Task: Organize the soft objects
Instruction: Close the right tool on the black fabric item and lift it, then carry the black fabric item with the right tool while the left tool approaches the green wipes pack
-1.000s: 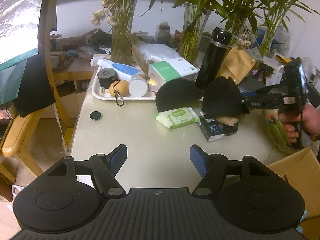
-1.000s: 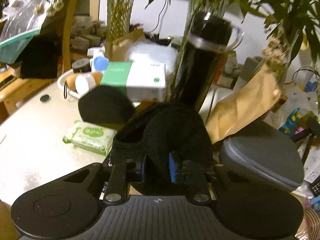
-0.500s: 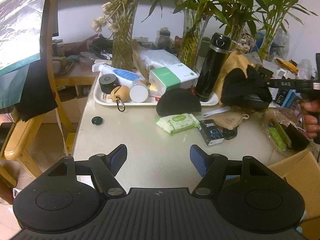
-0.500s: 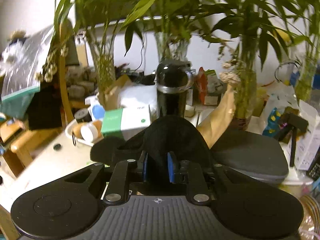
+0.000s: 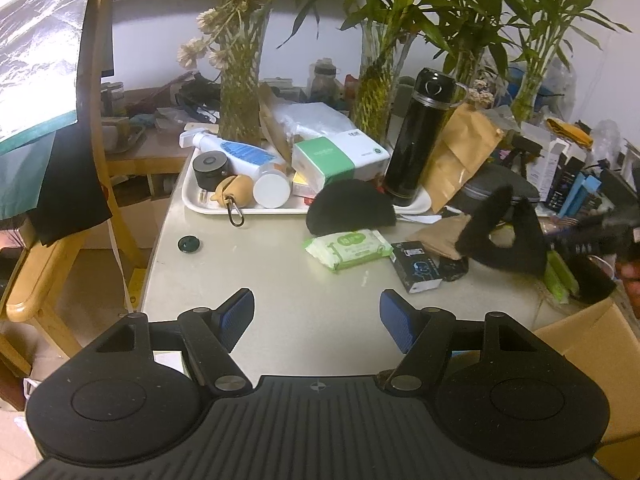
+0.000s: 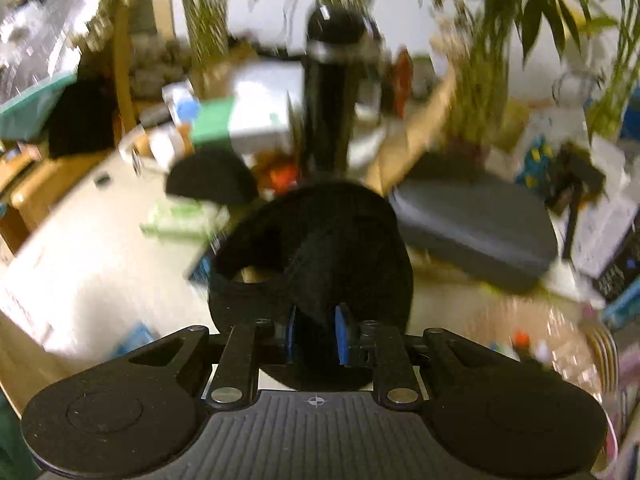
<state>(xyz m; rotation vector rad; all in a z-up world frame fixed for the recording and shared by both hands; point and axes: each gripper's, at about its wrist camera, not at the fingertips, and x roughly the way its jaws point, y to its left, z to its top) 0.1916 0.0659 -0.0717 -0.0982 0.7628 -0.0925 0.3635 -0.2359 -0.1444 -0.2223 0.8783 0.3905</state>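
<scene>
Right hand-held gripper [image 6: 316, 340] grips a black fabric piece [image 6: 320, 248] above the tabletop [image 5: 288, 292]; left hand-held gripper [image 5: 316, 314] hangs spread wide, holding nothing

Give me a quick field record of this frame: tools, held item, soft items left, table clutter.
left tool: open, empty, above the table
right tool: shut on black cap, lifted off the table
soft items left: second black cap leaning at the tray; wipes pack
clutter: black flask, grey case, cardboard box
right view: motion-blurred
</scene>
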